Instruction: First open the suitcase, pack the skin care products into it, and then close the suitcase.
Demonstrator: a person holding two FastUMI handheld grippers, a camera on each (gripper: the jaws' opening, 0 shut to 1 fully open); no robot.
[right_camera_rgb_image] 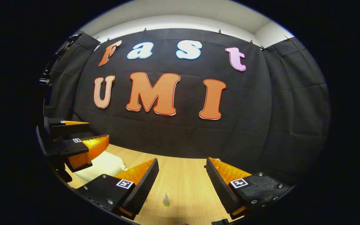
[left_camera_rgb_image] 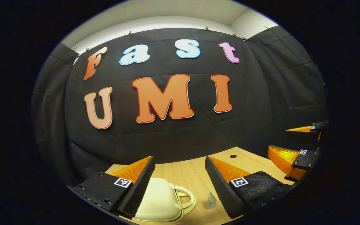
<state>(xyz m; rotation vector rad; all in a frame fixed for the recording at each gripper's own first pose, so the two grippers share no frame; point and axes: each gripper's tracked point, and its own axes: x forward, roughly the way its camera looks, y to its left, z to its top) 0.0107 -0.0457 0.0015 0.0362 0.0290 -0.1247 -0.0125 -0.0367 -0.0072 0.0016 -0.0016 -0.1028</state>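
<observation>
Both claws, left and right, are held wide open and empty above the surface; the closed suitcase and a tube are seen below.

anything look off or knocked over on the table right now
Nothing stands out. The cream suitcase lies closed on the wooden table, a small skin care tube stands upright beside it, and nothing looks spilled or damaged.

wooden table | round hole in tabletop | black cloth wall
</observation>
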